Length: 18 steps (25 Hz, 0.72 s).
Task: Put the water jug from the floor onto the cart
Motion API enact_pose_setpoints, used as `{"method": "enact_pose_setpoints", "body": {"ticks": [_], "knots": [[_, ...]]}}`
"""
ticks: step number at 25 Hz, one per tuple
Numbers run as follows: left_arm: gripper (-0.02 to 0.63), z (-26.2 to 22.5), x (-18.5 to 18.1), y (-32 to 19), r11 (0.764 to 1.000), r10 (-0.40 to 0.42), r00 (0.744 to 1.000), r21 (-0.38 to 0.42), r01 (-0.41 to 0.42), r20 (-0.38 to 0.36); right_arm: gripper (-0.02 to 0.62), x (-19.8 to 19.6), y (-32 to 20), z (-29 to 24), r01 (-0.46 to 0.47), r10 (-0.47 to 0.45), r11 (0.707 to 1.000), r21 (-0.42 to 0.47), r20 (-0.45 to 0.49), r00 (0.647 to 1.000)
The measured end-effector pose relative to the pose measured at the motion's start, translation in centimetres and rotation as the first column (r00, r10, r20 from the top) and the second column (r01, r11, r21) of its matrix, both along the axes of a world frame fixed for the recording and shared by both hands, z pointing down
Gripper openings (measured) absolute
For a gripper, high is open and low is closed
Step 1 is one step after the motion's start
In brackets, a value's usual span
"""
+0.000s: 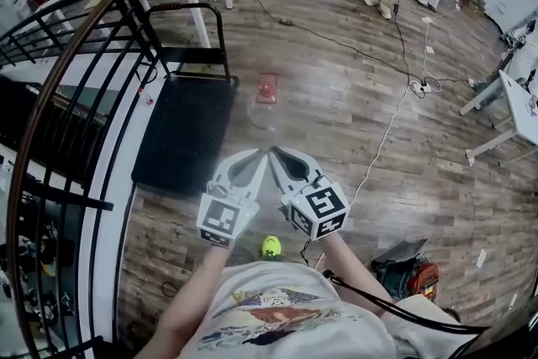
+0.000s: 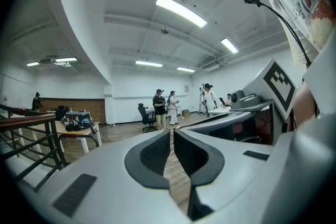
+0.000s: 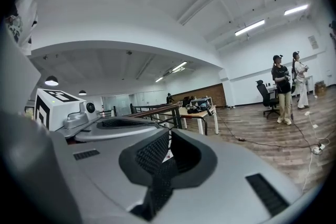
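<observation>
Wood-plank flooring is spread across an open room, with a black flat cart [image 1: 181, 139] set beside a railing [image 1: 50, 97]. The water jug [image 1: 264, 107] is seen on the floor just right of the cart's deck — a clear, faintly blurred body topped by a red cap [image 1: 267, 87]. Both forearms are stretched forward from the torso, and the left gripper [image 1: 256, 155] and right gripper [image 1: 276, 153] are held side by side, tips angled together and short of the jug. Each pair of jaws is pressed together — nothing is pinched between them.
</observation>
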<state>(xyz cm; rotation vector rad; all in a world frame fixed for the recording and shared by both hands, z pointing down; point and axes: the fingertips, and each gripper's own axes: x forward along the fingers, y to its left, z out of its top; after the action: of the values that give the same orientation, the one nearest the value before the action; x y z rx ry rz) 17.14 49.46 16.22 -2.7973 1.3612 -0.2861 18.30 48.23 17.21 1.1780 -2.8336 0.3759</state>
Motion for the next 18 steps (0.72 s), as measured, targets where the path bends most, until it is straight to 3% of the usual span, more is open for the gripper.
{"method": "enact_pose_setpoints", "body": {"ticks": [18], "knots": [[0.014, 0.5, -3.8, -11.1, 0.999, 0.036, 0.999, -0.026, -0.038, -0.041, 0.023, -3.6, -10.8, 0.6, -0.045, 0.044, 0.998, -0.034, -0.039, 0.998]]}}
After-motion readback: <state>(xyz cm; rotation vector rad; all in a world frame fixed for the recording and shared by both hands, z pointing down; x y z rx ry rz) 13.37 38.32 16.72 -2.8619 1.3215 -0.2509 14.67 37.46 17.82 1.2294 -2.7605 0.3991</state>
